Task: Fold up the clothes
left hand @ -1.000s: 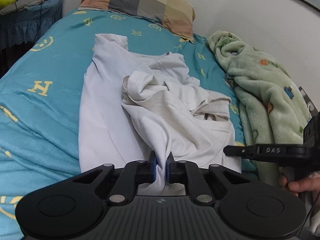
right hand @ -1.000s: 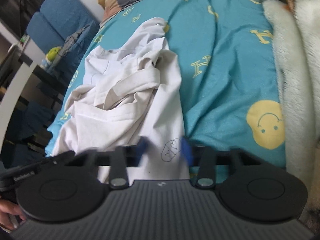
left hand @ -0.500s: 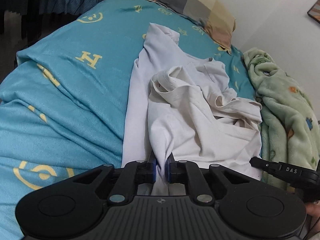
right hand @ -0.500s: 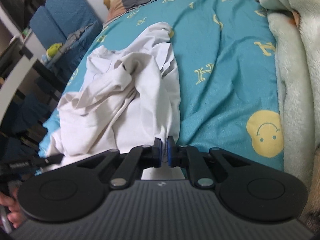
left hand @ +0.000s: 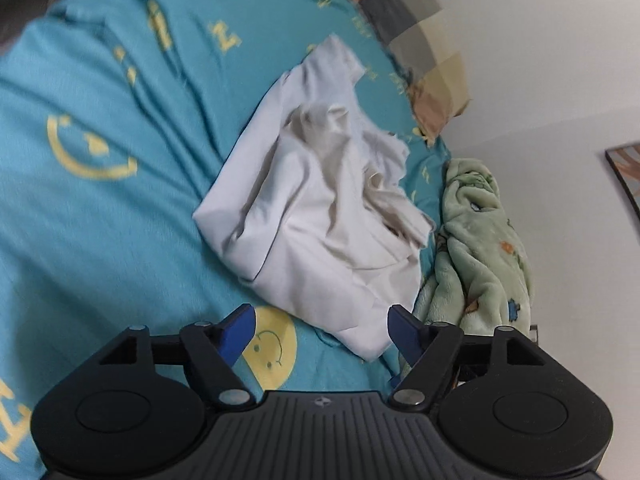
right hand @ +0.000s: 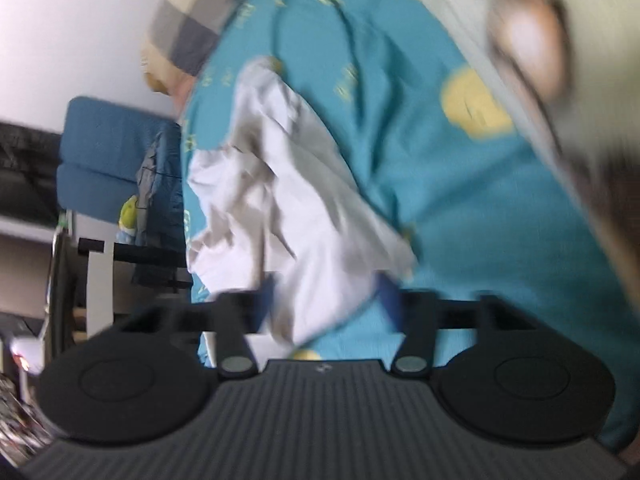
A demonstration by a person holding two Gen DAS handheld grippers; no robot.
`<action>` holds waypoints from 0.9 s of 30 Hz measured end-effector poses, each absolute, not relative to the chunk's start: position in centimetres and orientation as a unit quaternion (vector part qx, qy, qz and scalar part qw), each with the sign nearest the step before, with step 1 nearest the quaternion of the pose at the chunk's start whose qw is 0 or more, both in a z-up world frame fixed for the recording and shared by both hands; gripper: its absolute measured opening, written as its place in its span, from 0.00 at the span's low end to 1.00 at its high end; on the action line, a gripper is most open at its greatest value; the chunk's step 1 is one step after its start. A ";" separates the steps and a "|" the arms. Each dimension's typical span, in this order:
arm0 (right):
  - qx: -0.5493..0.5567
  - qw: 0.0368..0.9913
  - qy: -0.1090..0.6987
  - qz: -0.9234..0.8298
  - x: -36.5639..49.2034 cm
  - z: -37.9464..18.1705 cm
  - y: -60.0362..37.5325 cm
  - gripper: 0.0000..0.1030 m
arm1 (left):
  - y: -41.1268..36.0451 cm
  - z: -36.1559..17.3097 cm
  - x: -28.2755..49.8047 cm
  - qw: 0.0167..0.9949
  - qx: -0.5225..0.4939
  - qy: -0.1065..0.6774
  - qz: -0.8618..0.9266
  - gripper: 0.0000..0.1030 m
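Note:
A white garment lies crumpled in a loose heap on the teal bedsheet. My left gripper is open, its blue pads spread wide just in front of the garment's near corner, holding nothing. The garment also shows in the blurred right wrist view. My right gripper is open there, with the near edge of the cloth lying between its pads.
A checked pillow lies at the head of the bed. A green fleece blanket is bunched along the wall side. A blue chair and shelving stand beside the bed.
Both grippers were shut on the garment's hem and have opened, letting it drop. The garment now lies more bunched, and both cameras have swung sideways.

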State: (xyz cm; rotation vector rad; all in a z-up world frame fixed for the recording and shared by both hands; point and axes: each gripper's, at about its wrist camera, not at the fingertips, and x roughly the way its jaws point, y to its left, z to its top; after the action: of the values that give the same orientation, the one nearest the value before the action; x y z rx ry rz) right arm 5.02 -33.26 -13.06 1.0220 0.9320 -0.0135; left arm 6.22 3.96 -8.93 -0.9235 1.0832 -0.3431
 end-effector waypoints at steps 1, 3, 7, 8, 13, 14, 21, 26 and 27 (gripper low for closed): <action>0.486 0.760 0.432 -0.010 4.8 -13.5 -33.2 0.72 | 3.8 -9.9 6.5 0.733 -0.435 0.501 -0.152 0.74; 0.515 0.738 0.436 -0.017 4.3 -14.3 -33.0 0.72 | 3.5 -12.0 7.4 0.710 -0.462 0.512 -0.140 0.74; 0.559 0.703 0.438 -0.027 3.7 -15.8 -32.6 0.72 | 3.5 -14.2 8.6 0.701 -0.488 0.506 -0.125 0.69; 0.556 0.709 0.433 -0.025 4.0 -15.8 -32.7 0.72 | 3.5 -14.2 8.8 0.703 -0.492 0.499 -0.124 0.68; 0.540 0.732 0.414 -0.015 5.3 -15.7 -33.3 0.13 | 4.2 -13.4 9.5 0.720 -0.504 0.465 -0.111 0.34; 0.539 0.736 0.410 -0.010 5.4 -15.6 -33.3 0.11 | 4.2 -13.1 9.5 0.721 -0.506 0.459 -0.112 0.28; 0.520 0.771 0.368 0.023 5.2 -11.7 -33.4 0.09 | 4.1 -9.6 8.5 0.746 -0.499 0.419 -0.139 0.12; 0.494 0.793 0.355 0.036 3.7 -8.1 -32.9 0.09 | 4.1 -5.3 6.0 0.771 -0.473 0.395 -0.159 0.12; 0.494 0.793 0.354 0.038 3.0 -7.6 -32.9 0.09 | 4.2 -4.6 5.4 0.772 -0.472 0.395 -0.160 0.12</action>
State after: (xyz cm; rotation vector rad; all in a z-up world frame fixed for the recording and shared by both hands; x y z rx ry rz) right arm 3.04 -32.86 -7.56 1.0617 0.7606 0.0827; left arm 5.37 4.17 -4.63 -1.0231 0.8557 -0.3475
